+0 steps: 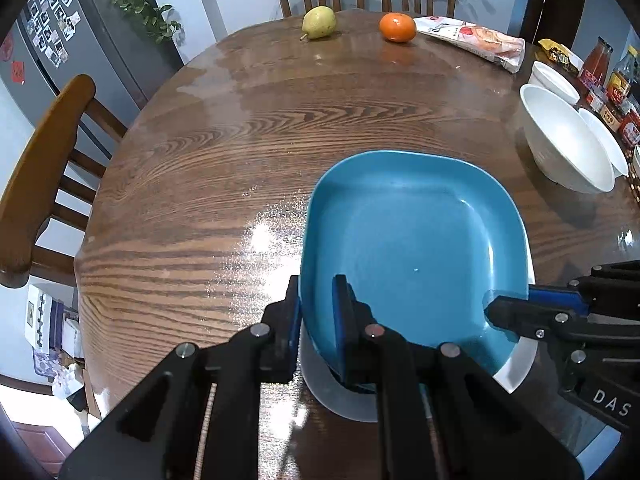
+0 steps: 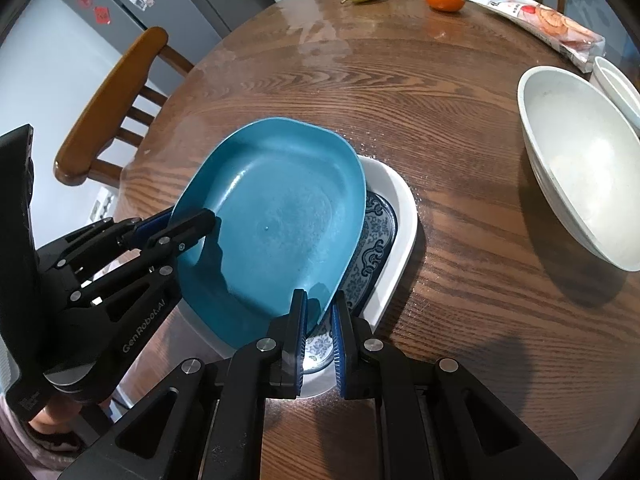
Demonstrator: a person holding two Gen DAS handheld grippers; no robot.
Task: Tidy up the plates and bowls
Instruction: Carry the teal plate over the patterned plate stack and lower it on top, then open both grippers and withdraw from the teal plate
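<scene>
**plate_stacker:** Two hand-held grippers on one dish, anyone know why? The left hand-held gripper [image 1: 317, 304] is clamped on the near-left rim of the blue plate [image 1: 412, 248], one finger outside the rim, one inside. The right hand-held gripper [image 2: 319, 316] straddles the near-right edge at about 6 o'clock in its own view, jaws close around the rim; I honestly can't tell if it's pinching or just cradling.

**wok_dad:** My guess is balance. That plate is wide and shallow, and it's tilted, left side higher. A one-sided grip would let it swing. It sits over a white dish [image 2: 404, 216] with a blue-patterned plate [image 2: 378, 236] inside, so it looks like it's going onto that stack.

**plate_stacker:** Makes sense, nesting by shape. What about the bowls?

**wok_dad:** Further out at 3 o'clock on the worktop [image 1: 208, 152], the big white bowl [image 1: 568, 140] sits with smaller white bowls [image 1: 554, 80] just beside it, grouped already, well apart from the plates. I'd say bowls on one side, plates on the other.

**plate_stacker:** And at the far edge, 12 o'clock?

**wok_dad:** Pear [image 1: 319, 23], orange [image 1: 397, 27], a snack packet [image 1: 476, 40]. Not part of the job, and out of the way.
</scene>
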